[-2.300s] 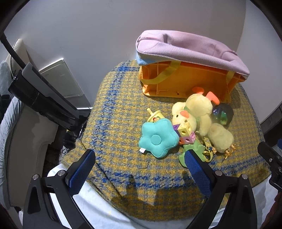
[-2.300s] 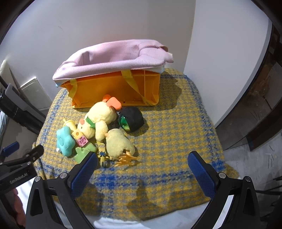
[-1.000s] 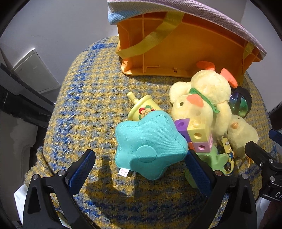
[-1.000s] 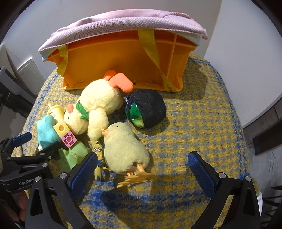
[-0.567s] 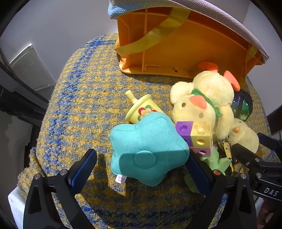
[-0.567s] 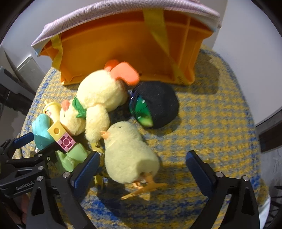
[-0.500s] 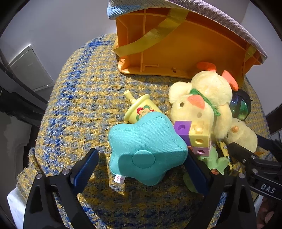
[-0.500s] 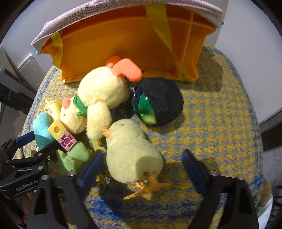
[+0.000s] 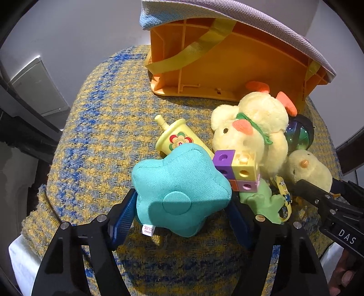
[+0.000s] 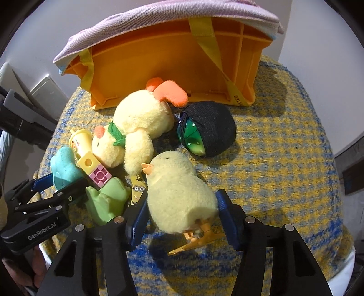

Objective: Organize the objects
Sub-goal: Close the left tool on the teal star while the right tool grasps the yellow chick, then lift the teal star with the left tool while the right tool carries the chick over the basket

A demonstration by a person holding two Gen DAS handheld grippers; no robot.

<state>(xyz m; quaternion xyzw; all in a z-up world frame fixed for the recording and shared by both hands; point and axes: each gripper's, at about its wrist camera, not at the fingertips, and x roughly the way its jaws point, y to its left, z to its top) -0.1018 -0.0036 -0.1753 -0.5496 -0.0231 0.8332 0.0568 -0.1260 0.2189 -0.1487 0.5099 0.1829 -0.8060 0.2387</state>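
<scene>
On the yellow-and-blue woven cloth (image 9: pixel 95 127) lies a heap of toys in front of an orange crate (image 9: pixel 227 68). My left gripper (image 9: pixel 182 208) is closing on a teal star cushion (image 9: pixel 179 182); both blue pads (image 9: pixel 124 216) touch its sides. In the right wrist view my right gripper (image 10: pixel 182 202) is closing on a small yellow chick plush (image 10: pixel 179 189), with its pads against the chick's flanks. The left gripper's fingers (image 10: pixel 59 195) show there at the left, around the teal star cushion (image 10: pixel 63 168).
A big yellow duck plush (image 10: pixel 141 118), a black-and-green ball (image 10: pixel 209 129), a yellow toy cup (image 9: pixel 177 139), stacked colour cubes (image 9: pixel 238 168), a green toy (image 10: pixel 107 200) and a minion charm (image 10: pixel 137 189) crowd between the grippers. A pink cloth (image 10: pixel 159 20) drapes the crate.
Both grippers sank toward the toys and narrowed their jaws. The left now brackets the teal star cushion, the right the small chick; a second ago both jaws stood wide.
</scene>
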